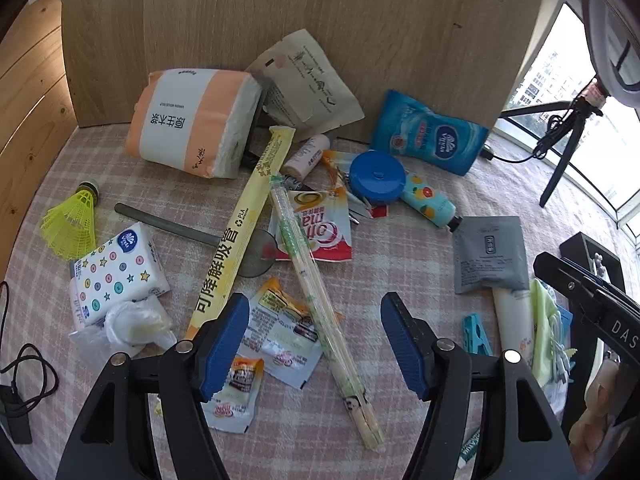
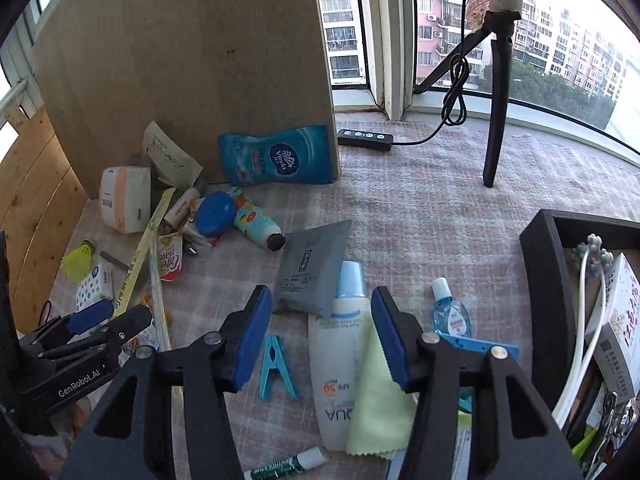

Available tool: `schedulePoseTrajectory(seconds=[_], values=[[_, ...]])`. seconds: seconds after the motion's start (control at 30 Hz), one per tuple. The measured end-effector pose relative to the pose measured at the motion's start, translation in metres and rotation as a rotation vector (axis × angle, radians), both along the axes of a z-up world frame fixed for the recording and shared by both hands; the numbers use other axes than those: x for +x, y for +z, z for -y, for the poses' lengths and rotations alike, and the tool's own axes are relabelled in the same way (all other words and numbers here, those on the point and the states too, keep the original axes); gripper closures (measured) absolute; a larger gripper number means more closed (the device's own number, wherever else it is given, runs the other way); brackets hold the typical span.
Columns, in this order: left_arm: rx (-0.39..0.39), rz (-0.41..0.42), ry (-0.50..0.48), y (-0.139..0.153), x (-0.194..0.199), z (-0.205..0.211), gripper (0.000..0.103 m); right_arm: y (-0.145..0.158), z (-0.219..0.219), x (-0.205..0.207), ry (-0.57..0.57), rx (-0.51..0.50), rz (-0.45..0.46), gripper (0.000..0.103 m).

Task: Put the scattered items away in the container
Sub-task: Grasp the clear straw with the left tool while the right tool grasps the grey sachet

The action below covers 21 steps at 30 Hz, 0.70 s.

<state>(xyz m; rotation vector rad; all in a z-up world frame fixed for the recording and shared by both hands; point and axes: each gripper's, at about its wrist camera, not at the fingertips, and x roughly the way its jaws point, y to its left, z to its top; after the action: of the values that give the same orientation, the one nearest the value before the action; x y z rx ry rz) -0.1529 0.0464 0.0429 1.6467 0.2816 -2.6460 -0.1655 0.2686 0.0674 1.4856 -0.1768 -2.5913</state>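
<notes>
- The table [image 2: 420, 216], under a pale checked cloth, carries the clutter; a wooden board [image 1: 304, 32] stands upright at its far edge.
- The dark container [image 2: 546, 304] sits right of the sunscreen tube [image 2: 340, 360], holding a white cable [image 2: 588, 344] and a printed box [image 2: 616, 336].
- Left hand-held gripper [image 1: 316, 344] tilts steeply down, jaws apart and empty, above the wrapped chopsticks [image 1: 320, 292] and sauce sachets [image 1: 280, 332], left of the sunscreen tube.
- Right hand-held gripper [image 2: 320, 340] tilts down likewise, jaws apart, straddling the sunscreen tube without pressing it; a yellow-green cloth [image 2: 380, 404] overlaps the tube.
- Only the left view shows the star-patterned tissue pack [image 1: 120, 272] clearly; only the right view shows inside the container and the small blue bottle [image 2: 450, 312].
- A blue clothes peg [image 2: 276, 368] lies just left of the sunscreen tube.
</notes>
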Motion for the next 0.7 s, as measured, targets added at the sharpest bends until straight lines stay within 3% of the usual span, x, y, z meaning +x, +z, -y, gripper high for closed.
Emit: schedulePoseTrajectory(seconds=[0.13,0.43,0.6,0.7], values=[[0.043,0.047,0.022,-0.013,-0.015,0.011,0.044,-0.015,-0.001,-0.024,0.004,-0.014,0.047,0.054],[0.039,0.071,0.0,-0.022,-0.032,0.009,0.046,-0.026,0.019,-0.053,0.074,0.006,0.085,0.056],[0.022,0.067,-0.013,-0.024,-0.029,0.007,0.051,-0.03,0.024,-0.053,0.096,0.01,0.097,0.072],[0.03,0.058,-0.02,-0.022,-0.025,0.006,0.065,-0.032,0.026,-0.05,0.104,0.017,0.094,0.081]])
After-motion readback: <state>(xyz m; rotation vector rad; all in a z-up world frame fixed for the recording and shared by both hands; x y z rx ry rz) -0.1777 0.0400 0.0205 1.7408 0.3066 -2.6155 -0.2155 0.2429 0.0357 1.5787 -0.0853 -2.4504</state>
